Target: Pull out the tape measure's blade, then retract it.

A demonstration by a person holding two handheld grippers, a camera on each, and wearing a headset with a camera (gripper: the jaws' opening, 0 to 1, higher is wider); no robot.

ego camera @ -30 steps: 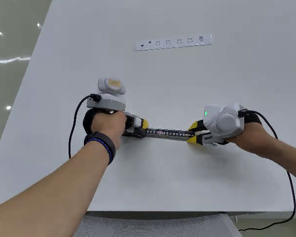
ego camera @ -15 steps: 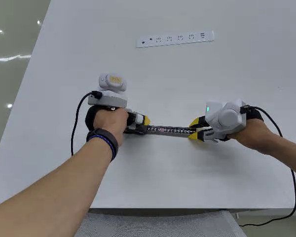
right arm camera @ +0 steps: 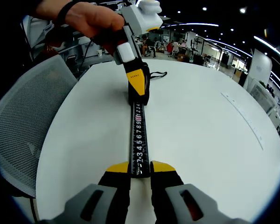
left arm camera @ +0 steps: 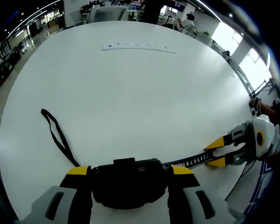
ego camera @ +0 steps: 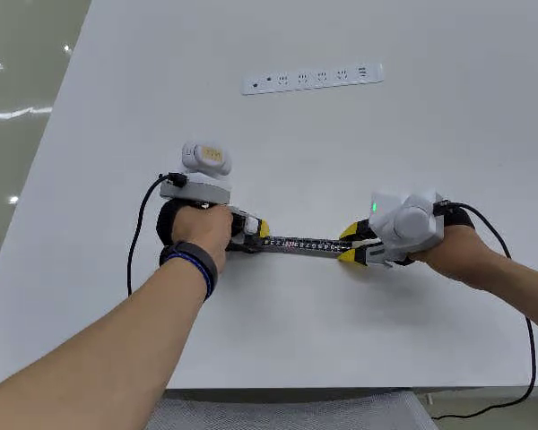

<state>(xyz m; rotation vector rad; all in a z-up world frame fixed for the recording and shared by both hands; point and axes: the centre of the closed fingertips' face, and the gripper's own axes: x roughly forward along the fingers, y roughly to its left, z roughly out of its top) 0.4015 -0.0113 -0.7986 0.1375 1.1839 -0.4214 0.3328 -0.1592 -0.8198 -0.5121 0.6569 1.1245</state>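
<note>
While left claw clamps tape measure as anchor, right claw pinches blade tip, holding it taut over table.

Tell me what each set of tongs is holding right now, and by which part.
Left tongs clamp the tape measure's black case by its sides; right tongs pinch the blade at its free end.

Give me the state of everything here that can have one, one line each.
Left tool: shut on the case.
Right tool: shut on the blade's end.
Case: held between the left tool's jaws.
Blade: pulled out partway, straight between case and right tool.
Strap: lying loose on the table.
Power strip: nothing plugged in.
</note>
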